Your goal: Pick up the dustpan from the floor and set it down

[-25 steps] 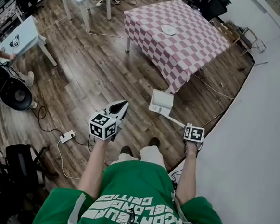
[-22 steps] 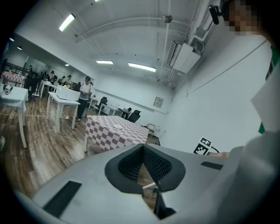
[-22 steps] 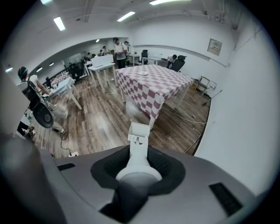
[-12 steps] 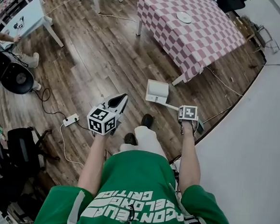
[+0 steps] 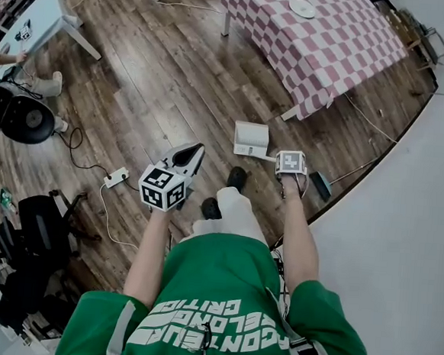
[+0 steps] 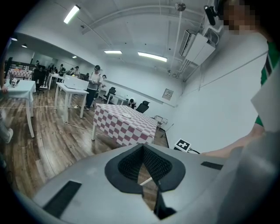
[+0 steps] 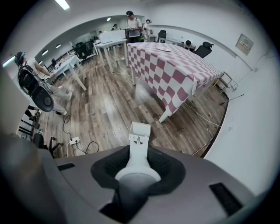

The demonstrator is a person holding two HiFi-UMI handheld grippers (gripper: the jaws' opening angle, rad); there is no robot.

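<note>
The white dustpan [image 5: 251,139] hangs low over the wooden floor, just ahead of the person's shoes [image 5: 236,178]. Its long handle runs back into my right gripper [image 5: 288,167], which points steeply down and is shut on it. Whether the pan touches the floor I cannot tell. In the right gripper view the handle [image 7: 138,154] passes between the dark pads, with the pan [image 7: 139,130] beyond. My left gripper [image 5: 196,149] is held to the left of the dustpan, shut and holding nothing; its tips meet [image 6: 142,148].
A table with a red and white checked cloth [image 5: 324,43] stands beyond the dustpan, a plate [image 5: 302,8] on it. A power strip [image 5: 116,177] and cables lie at left. A small dark object [image 5: 320,185] lies by the white wall's base. Fan [image 5: 27,119] and chair [image 5: 42,228] far left.
The right gripper has come down with the dustpan, closer to the floor and to the person's feet. The left gripper has sunk a little. The head view has tipped forward.
</note>
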